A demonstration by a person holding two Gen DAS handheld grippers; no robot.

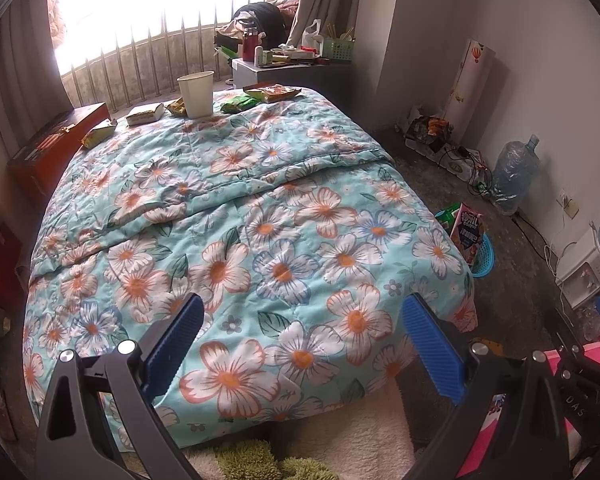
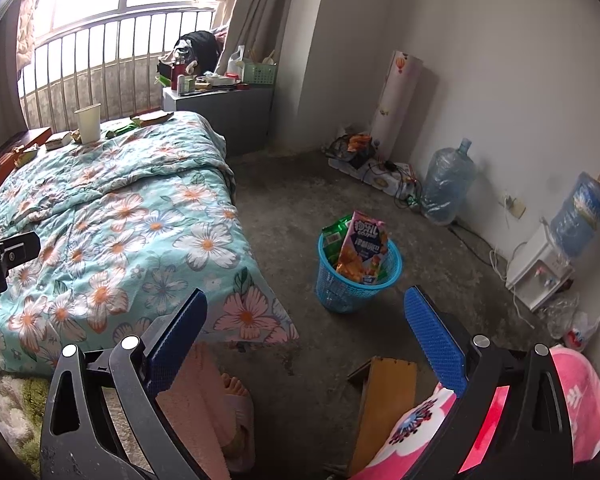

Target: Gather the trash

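Jaws wide; crumpled green-yellow wrappers (image 1: pixel 242 102)

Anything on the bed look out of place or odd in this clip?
Yes: snack wrappers and a paper cup sit scattered along the far end of the floral quilt, while the blue basket on the floor already holds packaging. Both tongs are open and empty.

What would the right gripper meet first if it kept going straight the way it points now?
Probably the bare floor short of the blue basket; the open right gripper aims down there, though depth is unclear.
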